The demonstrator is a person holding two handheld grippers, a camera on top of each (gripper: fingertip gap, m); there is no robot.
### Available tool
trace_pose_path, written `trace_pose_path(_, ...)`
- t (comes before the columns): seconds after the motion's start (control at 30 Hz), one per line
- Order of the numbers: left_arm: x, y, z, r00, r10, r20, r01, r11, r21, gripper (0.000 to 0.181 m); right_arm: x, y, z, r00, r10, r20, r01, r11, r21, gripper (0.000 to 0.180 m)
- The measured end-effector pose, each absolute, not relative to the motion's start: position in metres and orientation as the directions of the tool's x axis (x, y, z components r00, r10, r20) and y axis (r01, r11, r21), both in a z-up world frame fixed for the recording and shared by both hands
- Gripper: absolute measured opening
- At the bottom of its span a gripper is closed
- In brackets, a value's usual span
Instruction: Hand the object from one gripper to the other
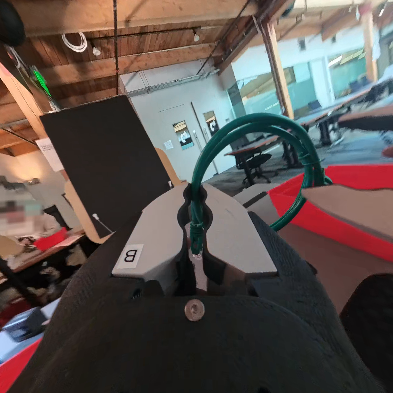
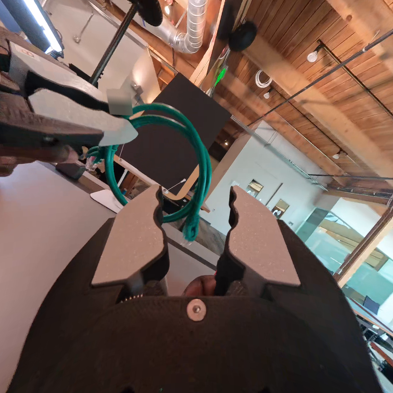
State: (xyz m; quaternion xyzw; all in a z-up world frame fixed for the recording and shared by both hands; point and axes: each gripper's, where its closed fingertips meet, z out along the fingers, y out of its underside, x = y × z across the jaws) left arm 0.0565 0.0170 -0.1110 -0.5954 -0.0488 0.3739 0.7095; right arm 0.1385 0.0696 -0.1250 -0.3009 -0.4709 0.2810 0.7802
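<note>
Left gripper: black textured printed body; two grey faceted fingers with black scalloped inner pads; one silver hex-socket screw sat centred on the body; a white sticker bearing a black letter lay on one finger.

Right gripper: same black body, grey speckled fingers, wavy black pad edges, one silver screw centred.

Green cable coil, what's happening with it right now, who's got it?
The left gripper is shut on the green cable coil, holding it in the air with the loop sticking out past its fingertips. The right gripper is open, its fingers on either side of the coil's lower edge and the dangling plug, not yet closed. The handover isn't done.
</note>
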Motion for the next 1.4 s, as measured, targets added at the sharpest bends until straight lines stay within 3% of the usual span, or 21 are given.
trace_pose_path(0.17, 0.055, 0.010, -0.100, 0.784, 0.577, -0.231, -0.403, 0.189, -0.896, 0.007, 0.136, 0.086, -0.123, 0.438, 0.774, 0.456, -0.198, 0.578, -0.791, 0.052)
trace_pose_path(0.23, 0.059, 0.013, -0.100, 0.796, 0.560, -0.232, -0.400, 0.198, -0.895, 0.007, 0.136, 0.089, -0.122, 0.416, 0.804, 0.424, -0.227, 0.543, -0.808, 0.048)
trace_pose_path(0.33, 0.067, 0.019, -0.102, 0.811, 0.532, -0.243, -0.400, 0.202, -0.894, 0.007, 0.138, 0.090, -0.120, 0.417, 0.796, 0.439, -0.236, 0.562, -0.793, 0.027)
trace_pose_path(0.43, 0.069, 0.024, -0.107, 0.829, 0.497, -0.257, -0.389, 0.182, -0.903, 0.009, 0.140, 0.094, -0.118, 0.450, 0.749, 0.487, -0.198, 0.615, -0.763, 0.021)
trace_pose_path(0.57, 0.073, 0.029, -0.112, 0.848, 0.428, -0.312, -0.396, 0.120, -0.910, 0.046, 0.138, 0.100, -0.122, 0.433, 0.728, 0.532, -0.131, 0.635, -0.762, 0.017)
trace_pose_path(0.63, 0.073, 0.026, -0.110, 0.783, 0.467, -0.410, -0.492, 0.062, -0.869, 0.056, 0.138, 0.104, -0.121, 0.451, 0.692, 0.564, -0.095, 0.665, -0.741, 0.016)
trace_pose_path(0.8, 0.098, 0.030, -0.109, 0.545, 0.497, -0.675, -0.742, -0.089, -0.664, 0.056, 0.142, 0.098, -0.118, 0.500, 0.519, 0.693, 0.004, 0.799, -0.601, 0.016)
trace_pose_path(0.93, 0.108, 0.036, -0.113, 0.338, 0.505, -0.794, -0.839, -0.221, -0.497, 0.052, 0.140, 0.086, -0.126, 0.485, 0.414, 0.770, 0.085, 0.854, -0.513, 0.016)
trace_pose_path(1.1, 0.110, 0.036, -0.115, 0.358, 0.484, -0.798, -0.839, -0.208, -0.502, 0.015, 0.138, 0.077, -0.131, 0.442, 0.432, 0.786, 0.085, 0.852, -0.516, 0.016)
trace_pose_path(1.17, 0.107, 0.035, -0.117, 0.391, 0.485, -0.782, -0.820, -0.201, -0.535, 0.013, 0.138, 0.074, -0.131, 0.422, 0.478, 0.770, 0.051, 0.835, -0.547, 0.016)
trace_pose_path(1.3, 0.105, 0.037, -0.115, 0.629, 0.478, -0.613, -0.679, -0.046, -0.732, 0.011, 0.148, 0.064, -0.114, 0.436, 0.607, 0.664, -0.148, 0.777, -0.612, 0.022)
trace_pose_path(1.4, 0.087, 0.032, -0.110, 0.779, 0.499, -0.380, -0.494, 0.114, -0.862, 0.007, 0.164, 0.067, -0.095, 0.409, 0.789, 0.459, -0.376, 0.603, -0.703, 0.052)
